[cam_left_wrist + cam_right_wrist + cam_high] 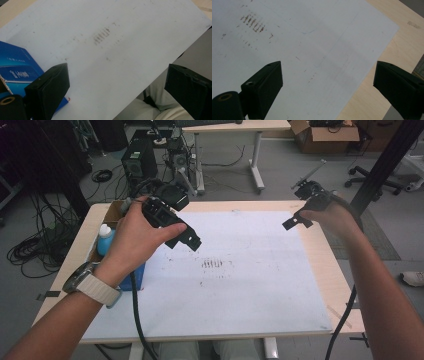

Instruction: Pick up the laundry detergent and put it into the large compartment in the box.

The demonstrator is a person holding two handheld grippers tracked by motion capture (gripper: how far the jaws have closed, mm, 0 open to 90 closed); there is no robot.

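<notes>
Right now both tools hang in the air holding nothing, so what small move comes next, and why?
Probably the left tool dips left toward the blue box, the nearest thing. Its jaws are wide apart and empty, like the right tool.

A large white sheet (250, 290) lies flat below both the left tongs (184, 241) and the right tongs (296, 222). On it, a patch of short dark smudged strokes (212, 264) sits between the two tongs, nearer the left pair. The sheet rests on a pale wooden table (325, 265), whose bare edge shows just beneath the right tongs. On the grey floor beyond the left tongs stands a black computer tower (138, 162), and a tangle of black cables (30, 252) lies well out to their left. Far beyond the right tongs are an open brown cardboard box (325, 135) and the black wheeled base of an office chair (370, 182).
</notes>
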